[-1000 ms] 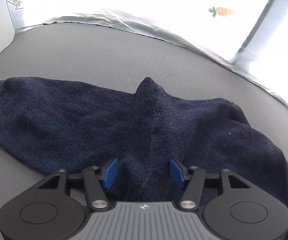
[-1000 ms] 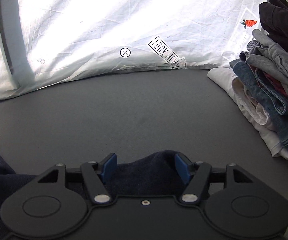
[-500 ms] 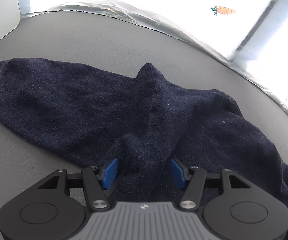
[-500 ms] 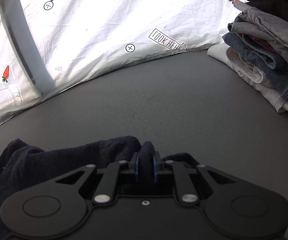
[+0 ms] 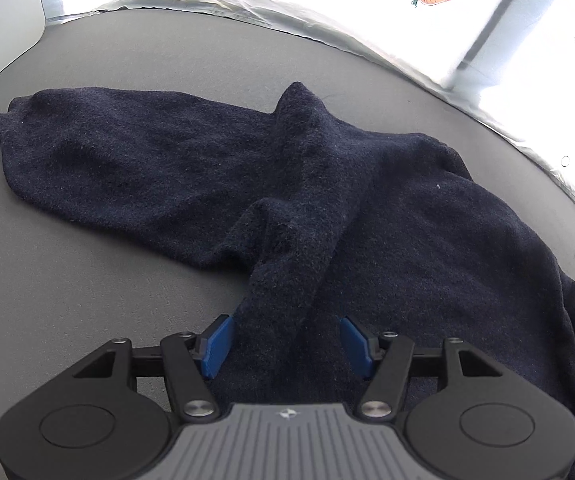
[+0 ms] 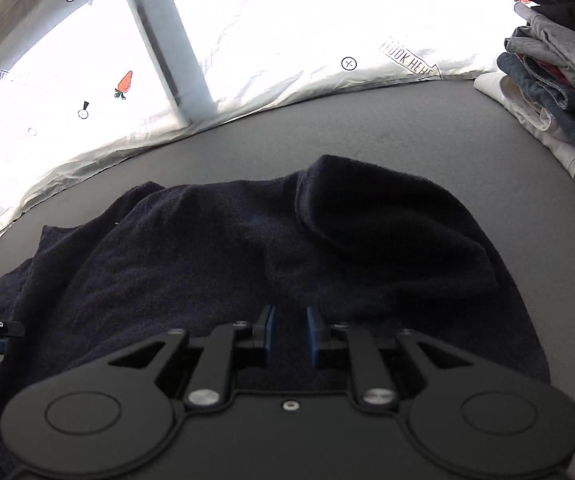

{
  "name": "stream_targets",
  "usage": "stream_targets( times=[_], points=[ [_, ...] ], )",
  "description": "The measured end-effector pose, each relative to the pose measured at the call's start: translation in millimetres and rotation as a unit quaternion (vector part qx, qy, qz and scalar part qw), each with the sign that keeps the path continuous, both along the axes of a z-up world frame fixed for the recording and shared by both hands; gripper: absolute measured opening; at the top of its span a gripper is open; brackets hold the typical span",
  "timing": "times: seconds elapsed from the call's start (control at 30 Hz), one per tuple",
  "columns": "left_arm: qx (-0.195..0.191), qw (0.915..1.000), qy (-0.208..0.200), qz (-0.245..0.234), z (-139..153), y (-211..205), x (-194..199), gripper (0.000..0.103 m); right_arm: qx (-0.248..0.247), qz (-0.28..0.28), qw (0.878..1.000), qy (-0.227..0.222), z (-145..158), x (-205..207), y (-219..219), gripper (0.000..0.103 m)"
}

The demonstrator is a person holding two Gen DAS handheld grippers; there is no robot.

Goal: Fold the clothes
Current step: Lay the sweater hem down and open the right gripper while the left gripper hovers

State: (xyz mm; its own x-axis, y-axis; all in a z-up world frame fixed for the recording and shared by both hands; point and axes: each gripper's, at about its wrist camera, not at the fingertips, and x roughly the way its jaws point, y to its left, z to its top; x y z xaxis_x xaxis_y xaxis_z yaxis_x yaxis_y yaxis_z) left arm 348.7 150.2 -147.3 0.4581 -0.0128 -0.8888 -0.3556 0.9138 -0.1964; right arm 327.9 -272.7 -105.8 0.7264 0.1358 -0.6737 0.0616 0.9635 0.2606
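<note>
Folding is partly done: the navy sweater (image 5: 327, 200) lies spread on the grey table (image 5: 107, 280), one sleeve (image 6: 387, 220) turned in over its body at the right, the other sleeve (image 5: 127, 152) stretched flat to the far left, unfolded. The left gripper (image 5: 285, 344) stands spread with a raised ridge of knit between its pads, not visibly pinched. The right gripper (image 6: 289, 334) is opening, empty above the cloth; folded clothes (image 6: 555, 92) are stacked far right.
</note>
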Motion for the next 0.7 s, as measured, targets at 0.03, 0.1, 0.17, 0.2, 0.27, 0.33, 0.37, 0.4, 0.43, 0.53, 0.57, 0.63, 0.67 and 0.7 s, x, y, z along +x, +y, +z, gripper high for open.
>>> stream_targets(
  times=[0.03, 0.1, 0.17, 0.2, 0.27, 0.33, 0.37, 0.4, 0.43, 0.53, 0.57, 0.63, 0.67, 0.7],
  points=[
    [-0.003, 1.0000, 0.002, 0.000, -1.1, -0.2, 0.3, 0.062, 0.002, -0.004, 1.000, -0.012, 5.1, 7.4, 0.0, 0.039],
    [-0.004, 1.0000, 0.007, 0.000, -4.3, -0.6, 1.0, 0.062, -0.005, -0.007, 0.999, -0.031, 13.8, 24.6, 3.0, 0.039],
    [0.000, 0.9999, 0.013, 0.000, -8.1, -1.5, 2.0, 0.062, -0.021, -0.009, 0.999, -0.046, 20.3, 44.5, 8.5, 0.041],
    [0.001, 0.9998, 0.019, 0.002, -10.6, -1.6, 2.6, 0.063, -0.029, -0.008, 0.998, -0.049, 22.2, 54.7, 11.0, 0.046],
    [0.004, 0.9994, 0.035, 0.006, -17.1, 0.2, 3.1, 0.064, -0.040, -0.003, 0.998, -0.046, 22.5, 83.7, 14.4, 0.054],
    [-0.001, 0.9986, 0.052, 0.015, -24.7, 4.7, 2.5, 0.064, -0.043, 0.015, 0.999, -0.030, 17.6, 111.2, 11.4, 0.059],
    [-0.007, 0.9983, 0.054, 0.021, -27.3, 7.6, 1.4, 0.064, -0.038, 0.025, 0.999, -0.019, 14.1, 123.7, 10.8, 0.061],
    [-0.014, 0.9986, 0.046, 0.023, -26.9, 9.6, -0.5, 0.068, -0.028, 0.032, 0.999, -0.010, 11.0, 134.0, 11.8, 0.062],
    [-0.021, 0.9984, 0.046, 0.026, -27.0, 11.4, -0.9, 0.069, -0.014, 0.034, 0.999, 0.001, 6.9, 144.6, 12.8, 0.063],
    [-0.028, 0.9982, 0.044, 0.027, -27.5, 11.9, 0.1, 0.075, 0.012, 0.003, 1.000, 0.026, -6.2, 168.7, 16.8, 0.067],
    [-0.030, 0.9982, 0.044, 0.027, -27.6, 11.4, 0.8, 0.077, 0.015, -0.007, 0.999, 0.031, -11.4, 175.8, 17.7, 0.067],
    [-0.028, 0.9983, 0.045, 0.022, -27.9, 8.1, 3.3, 0.083, 0.014, -0.018, 0.999, 0.042, -20.5, 190.5, 21.5, 0.067],
    [-0.026, 0.9984, 0.047, 0.019, -28.4, 6.3, 5.2, 0.085, 0.006, -0.016, 0.999, 0.051, -24.7, 197.3, 24.4, 0.067],
    [-0.024, 0.9984, 0.049, 0.015, -28.9, 4.7, 7.2, 0.088, -0.001, -0.015, 0.998, 0.059, -28.8, 204.2, 27.3, 0.067]
  ],
)
